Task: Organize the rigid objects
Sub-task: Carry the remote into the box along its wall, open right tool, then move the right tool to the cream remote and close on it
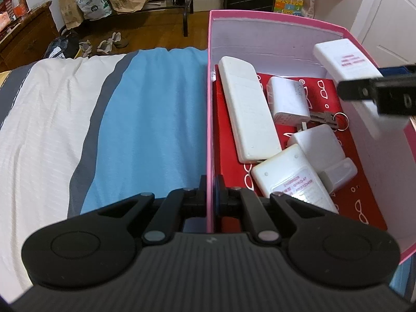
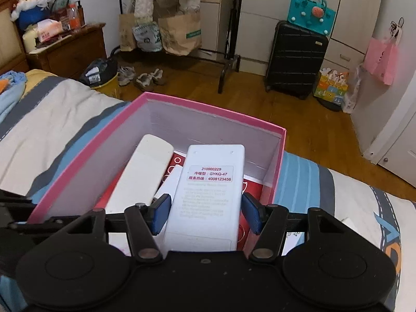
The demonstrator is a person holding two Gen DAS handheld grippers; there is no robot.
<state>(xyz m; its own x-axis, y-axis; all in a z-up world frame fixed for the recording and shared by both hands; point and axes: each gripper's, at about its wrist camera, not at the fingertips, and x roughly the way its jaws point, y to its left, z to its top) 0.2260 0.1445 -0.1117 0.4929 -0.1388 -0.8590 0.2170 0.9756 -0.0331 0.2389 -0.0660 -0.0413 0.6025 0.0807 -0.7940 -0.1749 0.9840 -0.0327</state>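
A pink box (image 1: 275, 17) with a red patterned floor lies on the bed. My left gripper (image 1: 211, 189) is shut on its left wall. Inside lie a long white remote (image 1: 247, 109), white chargers (image 1: 288, 98), keys (image 1: 329, 118) and a labelled white remote (image 1: 296, 179). My right gripper (image 2: 206, 213) holds another labelled white remote (image 2: 208, 195) over the box (image 2: 210, 105); its blue pads (image 2: 161, 212) sit at both of its sides, the right one with a slight gap. That remote also shows in the left wrist view (image 1: 345, 62).
The box rests on a striped blue, grey and white bed cover (image 1: 145, 119). Beyond the bed are a wooden floor, shoes (image 2: 148, 78), paper bags (image 2: 179, 33), a black suitcase (image 2: 295, 59) and a wooden dresser (image 2: 67, 49).
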